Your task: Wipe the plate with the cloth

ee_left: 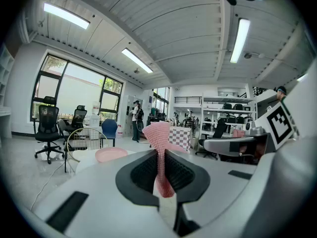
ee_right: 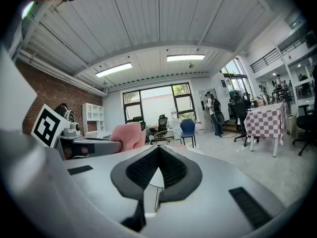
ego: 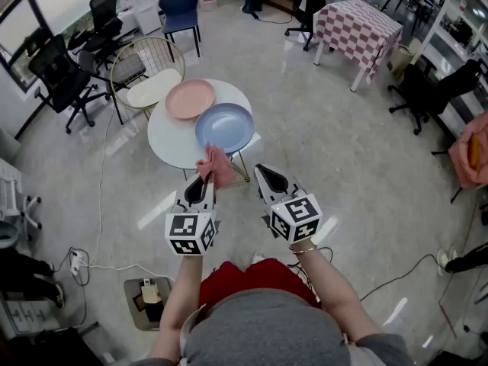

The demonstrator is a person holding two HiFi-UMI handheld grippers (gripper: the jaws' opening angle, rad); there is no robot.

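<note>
Head view looking steeply down from above the person onto the round counter (ego: pixel 171 139) in the upper left of the frame, both gripper views riding low, facing level across the room, all three sharing the pink cloth (ego: pixel 217 166), checkered table (ego: pixel 358 25), blue chair (ego: pixel 180 6).

Table (ego: pixel 162 137): round, white, thin legs, on the pale floor (ego: pixel 328 158).
Wire chair (ego: pixel 152 88): gold hoop back, white cushion, just beside the table's far left edge.
Blue chair (ego: pixel 180 6): beyond the wire chair, well apart from the table.
Office chairs (ego: pixel 59 73): black, on castors, left of the wire chair.
Checked table (ego: pixel 358 27): red-and-white cover, far right.
Power strip (ego: pixel 76 262): white, on the floor at left, cable trailing.
</note>
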